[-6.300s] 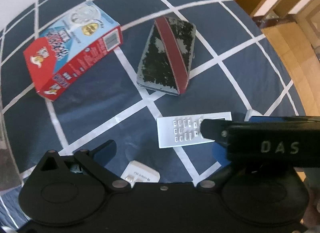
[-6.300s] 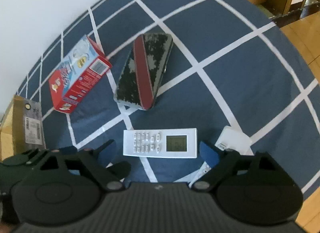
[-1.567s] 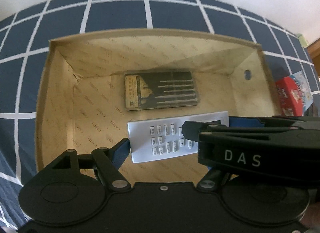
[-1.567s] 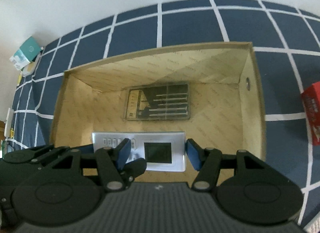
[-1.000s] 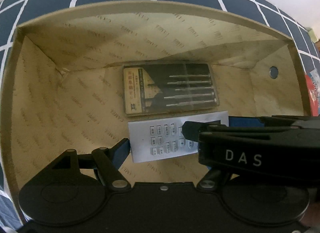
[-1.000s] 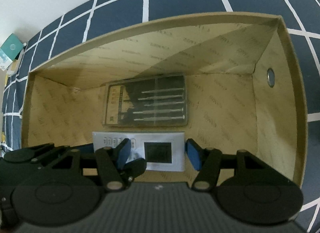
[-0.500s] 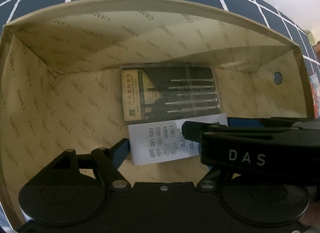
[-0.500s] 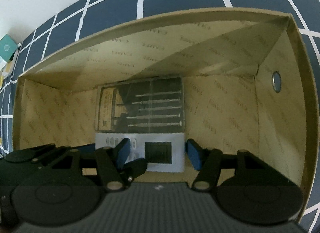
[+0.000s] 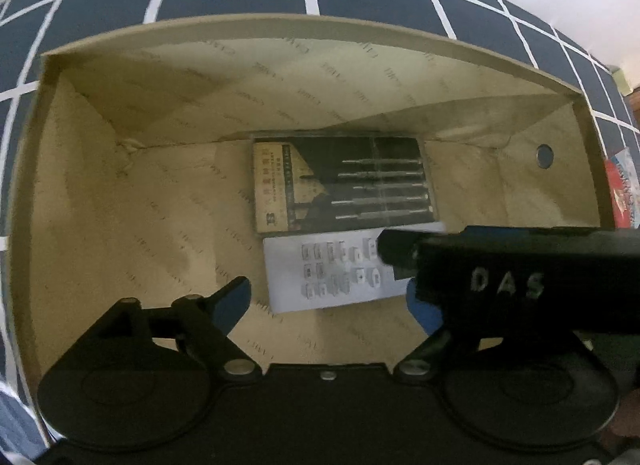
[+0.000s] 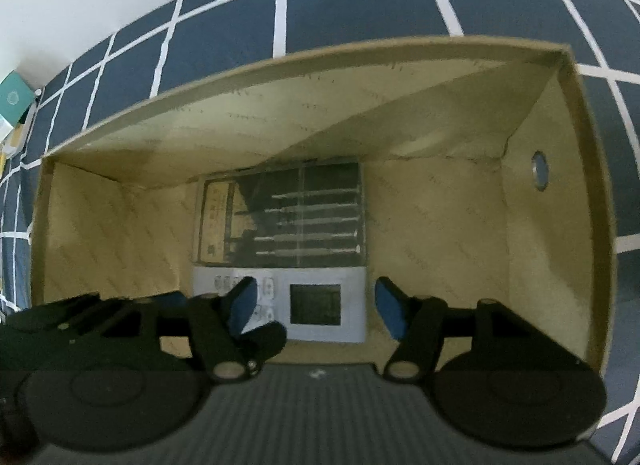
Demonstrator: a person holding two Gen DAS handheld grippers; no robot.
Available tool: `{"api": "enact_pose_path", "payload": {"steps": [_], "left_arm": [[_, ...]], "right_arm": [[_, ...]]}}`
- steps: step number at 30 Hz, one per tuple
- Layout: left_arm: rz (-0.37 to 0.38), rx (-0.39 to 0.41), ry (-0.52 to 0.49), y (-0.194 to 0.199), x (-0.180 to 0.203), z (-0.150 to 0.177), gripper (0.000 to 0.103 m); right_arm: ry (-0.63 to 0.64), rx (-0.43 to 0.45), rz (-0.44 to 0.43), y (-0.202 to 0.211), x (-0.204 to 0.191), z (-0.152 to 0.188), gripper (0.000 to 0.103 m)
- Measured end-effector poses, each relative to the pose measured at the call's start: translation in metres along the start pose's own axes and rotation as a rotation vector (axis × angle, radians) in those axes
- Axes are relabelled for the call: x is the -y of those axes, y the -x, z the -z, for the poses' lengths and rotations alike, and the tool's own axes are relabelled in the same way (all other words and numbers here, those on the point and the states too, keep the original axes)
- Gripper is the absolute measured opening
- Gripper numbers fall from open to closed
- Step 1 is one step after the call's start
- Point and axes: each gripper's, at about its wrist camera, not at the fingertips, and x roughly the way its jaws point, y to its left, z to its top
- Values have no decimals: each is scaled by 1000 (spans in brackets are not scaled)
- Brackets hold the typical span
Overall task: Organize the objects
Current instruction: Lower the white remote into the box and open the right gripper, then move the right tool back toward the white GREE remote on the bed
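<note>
A white remote control [image 9: 332, 273] lies flat on the floor of an open cardboard box [image 9: 160, 201], next to a dark screwdriver set [image 9: 344, 185]. Both grippers hover over the box. My left gripper [image 9: 332, 299] is open, its blue pads apart on either side of the remote's button end. My right gripper [image 10: 316, 307] is open around the remote's display end [image 10: 316, 305], and its pads do not touch it. The right gripper's black body crosses the left wrist view on the right and hides part of the remote.
The box stands on a dark blue cloth with white grid lines [image 10: 352, 5]. A red carton [image 9: 622, 193] shows past the box's right wall. A teal box [image 10: 14, 99] sits at the far left edge. The box wall has a round hole [image 10: 540, 171].
Both grippers carried the remote from the cloth into the box and lowered it. In the last half second they opened and rose slightly, leaving the remote on the box floor.
</note>
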Motion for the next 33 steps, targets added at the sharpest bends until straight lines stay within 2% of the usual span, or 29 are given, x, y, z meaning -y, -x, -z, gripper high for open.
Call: {"api": "enact_pose_path", "payload": {"steps": [3,9,13,19,26,33], "left_arm": [[-3,14,11,10,1,5,86],[-33,53,21,30,12,15,95],[-46,77,5,48,20,25,97],[-65,133,-6,78,32,46,102],[-85,189,-16,109,52,71,103],[-83,233,-44,131,83,98,103]], "right_arm": [[-2,20,-4,10,1,2,71],[-8,54,-23,31,7,10,85],[-6,68,-62,47,8,20,88],[-3,140,-78,82,4,33,103],[25,208,-60,122,6,56,103],[9,256,-48,157,25,88,103]]}}
